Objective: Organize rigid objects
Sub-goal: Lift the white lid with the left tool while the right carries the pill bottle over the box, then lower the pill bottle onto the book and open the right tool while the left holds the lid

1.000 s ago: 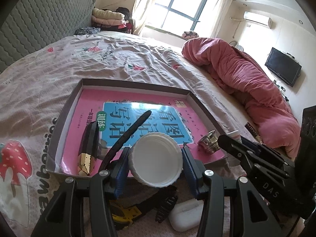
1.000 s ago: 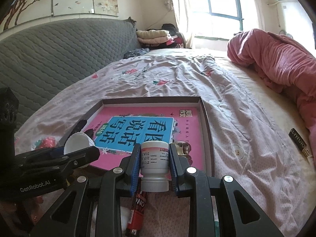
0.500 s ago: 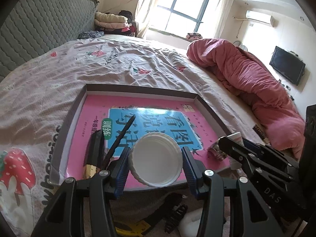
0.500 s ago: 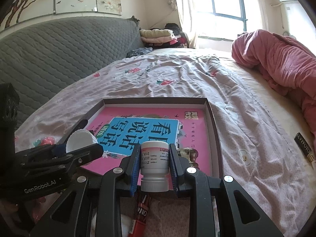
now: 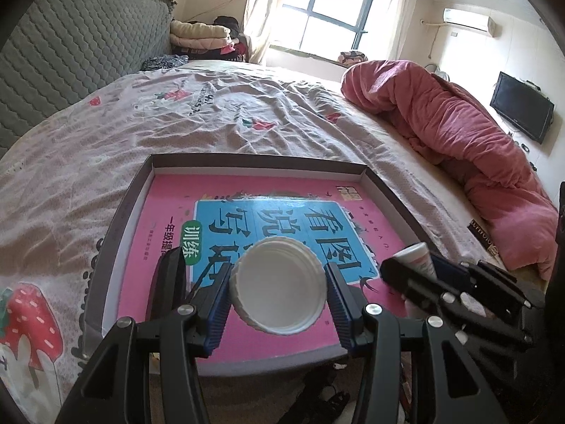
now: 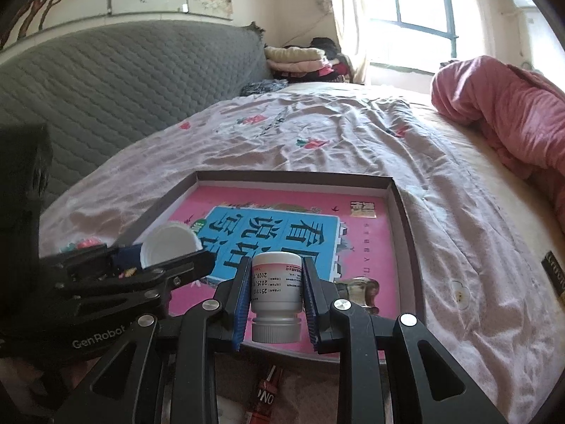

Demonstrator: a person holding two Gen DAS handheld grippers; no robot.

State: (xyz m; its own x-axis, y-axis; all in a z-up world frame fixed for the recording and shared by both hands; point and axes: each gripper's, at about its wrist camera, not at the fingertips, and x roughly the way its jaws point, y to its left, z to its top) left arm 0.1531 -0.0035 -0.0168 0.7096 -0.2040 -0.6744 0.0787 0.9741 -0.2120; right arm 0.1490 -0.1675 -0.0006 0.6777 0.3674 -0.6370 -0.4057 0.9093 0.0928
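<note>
Jaws of the left gripper (image 5: 278, 295) pinch a white lid (image 5: 278, 286) by its rim, one blue pad on each side, the hollow underside facing the camera. Jaws of the right gripper (image 6: 275, 295) pinch a small white pill bottle (image 6: 276, 296) across its labelled body, cap end toward the camera. Beyond and below both pairs of jaws lies a shallow brown box tray (image 5: 116, 226), holding a pink book (image 5: 282, 194) with a blue title panel. Just left of the left jaws, a black object (image 5: 169, 282) rests on the book; its kind cannot be told. Just right of the right jaws, a small shiny metal piece (image 6: 358, 288) sits on the book. The tray rests on a patterned bedsheet (image 5: 212, 113); a pink quilt (image 5: 459, 134) lies heaped farther right.
</note>
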